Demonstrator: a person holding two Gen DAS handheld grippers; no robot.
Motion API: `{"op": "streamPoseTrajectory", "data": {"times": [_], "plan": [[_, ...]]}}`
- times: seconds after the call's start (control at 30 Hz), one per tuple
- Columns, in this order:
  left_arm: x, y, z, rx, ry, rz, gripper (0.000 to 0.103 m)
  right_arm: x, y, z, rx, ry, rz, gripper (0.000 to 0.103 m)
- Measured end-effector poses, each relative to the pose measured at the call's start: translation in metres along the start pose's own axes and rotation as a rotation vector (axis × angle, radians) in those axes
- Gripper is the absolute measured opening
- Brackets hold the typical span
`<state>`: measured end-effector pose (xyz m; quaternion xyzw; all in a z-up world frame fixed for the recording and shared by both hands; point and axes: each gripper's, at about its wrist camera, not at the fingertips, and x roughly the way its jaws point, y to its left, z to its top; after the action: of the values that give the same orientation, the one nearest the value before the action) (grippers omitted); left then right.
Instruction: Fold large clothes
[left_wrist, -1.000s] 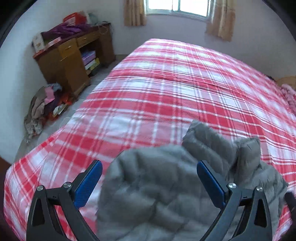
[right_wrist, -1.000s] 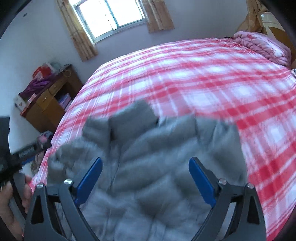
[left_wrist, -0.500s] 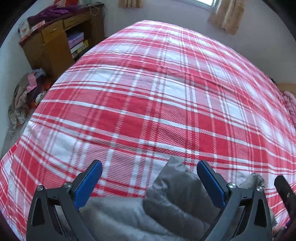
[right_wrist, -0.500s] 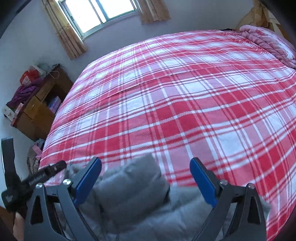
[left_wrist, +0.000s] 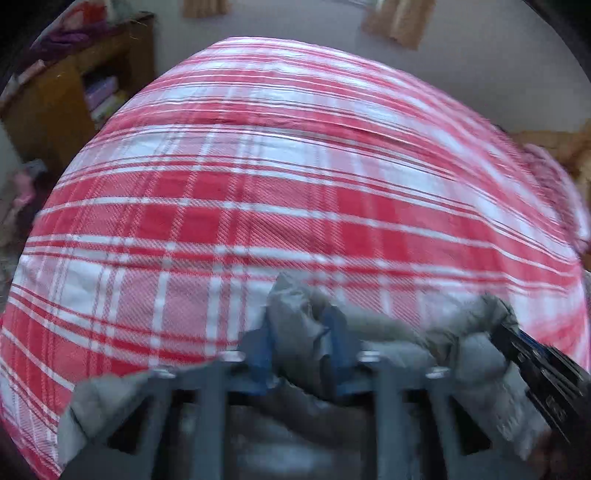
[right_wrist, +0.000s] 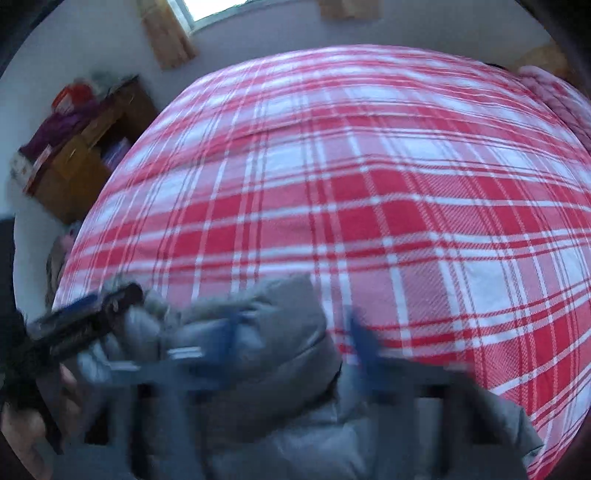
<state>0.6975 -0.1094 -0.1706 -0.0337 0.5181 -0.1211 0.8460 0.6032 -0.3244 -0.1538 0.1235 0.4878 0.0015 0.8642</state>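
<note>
**Mara:** Slippage is the worry. The grey padded jacket (left_wrist: 388, 328) is bulky and slick-looking, and the left gripper (left_wrist: 301, 354) has only a puffy ridge of it between the blue pads (left_wrist: 260, 354). If that arm lifts quickly, the padding could squeeze out and the garment would slump back onto the red plaid bedspread (left_wrist: 280, 192) in a heap.

**Ivo:** How do the left jaws stand?

**Mara:** Nearly together, pinched on that ridge at the near edge of the bed. The fabric bulges up between and past the pads.

**Ivo:** And the right gripper (right_wrist: 295, 343)?

**Mara:** Harder to read. Its view is smeared by motion. The pads sit closer than fully spread, with a rounded fold of jacket between them, but whether they actually clamp it she cannot tell. In the left wrist view its black tip rests against the jacket's right edge.

**Ivo:** So a second risk?

**Mara:** Yes. If only one side truly holds, the jacket will hang lopsided and twist, spoiling any clean fold. Both grippers are also close together on one bunched area, so they may lift several layers at once.

**Ivo:** Where does the jacket lie overall?

**Mara:** Crumpled at the near side of the bed, with the far part of the bedspread bare.
</note>
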Motion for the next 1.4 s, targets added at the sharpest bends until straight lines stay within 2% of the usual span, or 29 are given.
{"op": "streamPoseTrajectory", "data": {"times": [0.07,0.17,0.27,0.37,0.53,0.6,0.67,0.8,0.9,1.03,1.07,1.1,1.13,1.17,1.2,1.23,1.27,1.3,1.33,1.37,1.4], "plan": [[-0.036,0.003,-0.012,0.047,-0.101,-0.008,0.015,-0.019,0.001,-0.010,-0.050,-0.022,-0.001,0.013],[-0.077,0.010,-0.034,0.123,-0.191,-0.009,0.011,-0.054,-0.003,-0.028,-0.112,-0.078,0.007,0.010],[-0.103,0.018,-0.061,0.151,-0.249,-0.021,0.008,-0.083,-0.012,-0.050,-0.148,-0.124,0.015,0.008],[-0.110,0.020,-0.090,0.186,-0.296,0.004,0.006,-0.097,-0.018,-0.073,-0.166,-0.147,0.016,0.007],[-0.093,0.024,-0.129,0.194,-0.290,0.049,0.004,-0.098,-0.026,-0.107,-0.154,-0.169,0.012,0.005],[-0.081,0.026,-0.138,0.200,-0.268,0.068,0.004,-0.093,-0.026,-0.115,-0.154,-0.170,0.006,0.005],[-0.068,0.026,-0.145,0.239,-0.267,0.138,0.004,-0.089,-0.026,-0.120,-0.163,-0.162,-0.008,0.005],[-0.049,0.025,-0.155,0.272,-0.231,0.170,0.004,-0.069,-0.035,-0.130,-0.151,-0.120,-0.047,0.004],[-0.052,0.020,-0.154,0.292,-0.238,0.175,0.004,-0.055,-0.044,-0.133,-0.135,-0.092,-0.065,0.004],[-0.077,0.019,-0.149,0.280,-0.243,0.185,0.005,-0.062,-0.046,-0.132,-0.131,-0.099,-0.057,0.005],[-0.086,0.020,-0.149,0.279,-0.252,0.192,0.005,-0.065,-0.047,-0.131,-0.127,-0.096,-0.049,0.009],[-0.098,0.020,-0.150,0.284,-0.269,0.195,0.006,-0.069,-0.049,-0.130,-0.121,-0.089,-0.042,0.026],[-0.106,0.021,-0.150,0.287,-0.284,0.204,0.006,-0.075,-0.051,-0.130,-0.121,-0.090,-0.057,0.036],[-0.118,0.023,-0.151,0.286,-0.302,0.219,0.007,-0.083,-0.053,-0.130,-0.128,-0.092,-0.074,0.051],[-0.126,0.025,-0.151,0.288,-0.311,0.231,0.015,-0.088,-0.054,-0.131,-0.130,-0.093,-0.077,0.056],[-0.136,0.027,-0.152,0.295,-0.326,0.250,0.039,-0.098,-0.057,-0.132,-0.132,-0.099,-0.076,0.056],[-0.144,0.030,-0.151,0.290,-0.345,0.267,0.057,-0.108,-0.058,-0.133,-0.138,-0.102,-0.089,0.056],[-0.151,0.033,-0.151,0.273,-0.373,0.280,0.093,-0.117,-0.060,-0.134,-0.143,-0.109,-0.106,0.056],[-0.162,0.037,-0.150,0.241,-0.440,0.286,0.102,-0.126,-0.060,-0.134,-0.147,-0.122,-0.111,0.056],[-0.170,0.039,-0.147,0.219,-0.502,0.277,0.102,-0.137,-0.060,-0.133,-0.144,-0.144,-0.112,0.056],[-0.173,0.038,-0.142,0.207,-0.526,0.270,0.102,-0.145,-0.059,-0.131,-0.134,-0.165,-0.119,0.057]]}}
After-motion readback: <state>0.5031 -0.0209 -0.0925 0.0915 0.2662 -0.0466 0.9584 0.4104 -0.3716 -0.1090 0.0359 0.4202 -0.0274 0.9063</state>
